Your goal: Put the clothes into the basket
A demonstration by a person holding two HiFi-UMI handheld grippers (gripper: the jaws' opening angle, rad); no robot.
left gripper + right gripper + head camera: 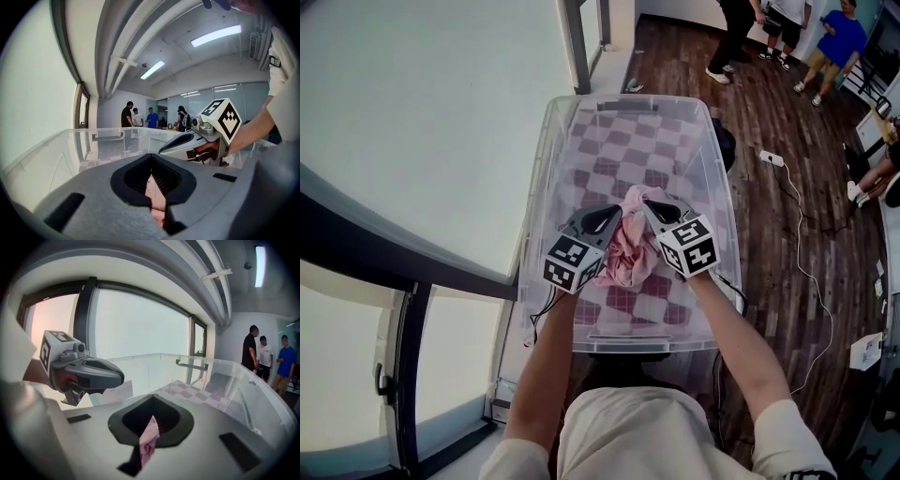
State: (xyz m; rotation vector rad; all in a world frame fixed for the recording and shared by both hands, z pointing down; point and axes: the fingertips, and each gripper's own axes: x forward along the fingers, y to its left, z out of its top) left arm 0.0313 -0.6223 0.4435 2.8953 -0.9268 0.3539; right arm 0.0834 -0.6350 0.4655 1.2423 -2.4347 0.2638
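Observation:
A pink garment (630, 251) hangs bunched between my two grippers above the clear plastic basket (546, 169), whose bottom is lined with a pink-and-white checked cloth (623, 150). My left gripper (615, 216) is shut on the garment's left side; pink fabric (154, 194) shows pinched in its jaws. My right gripper (650, 207) is shut on the garment's right side, with a fold of pink cloth (150, 437) caught between its jaws. Each gripper shows in the other's view: the right gripper (165, 149) and the left gripper (119, 376), close together over the basket.
The basket stands on a dark wood floor beside a large window (412, 141) at the left. A white power strip (772, 157) with a long cable lies on the floor at the right. Several people (787, 28) stand at the far end of the room.

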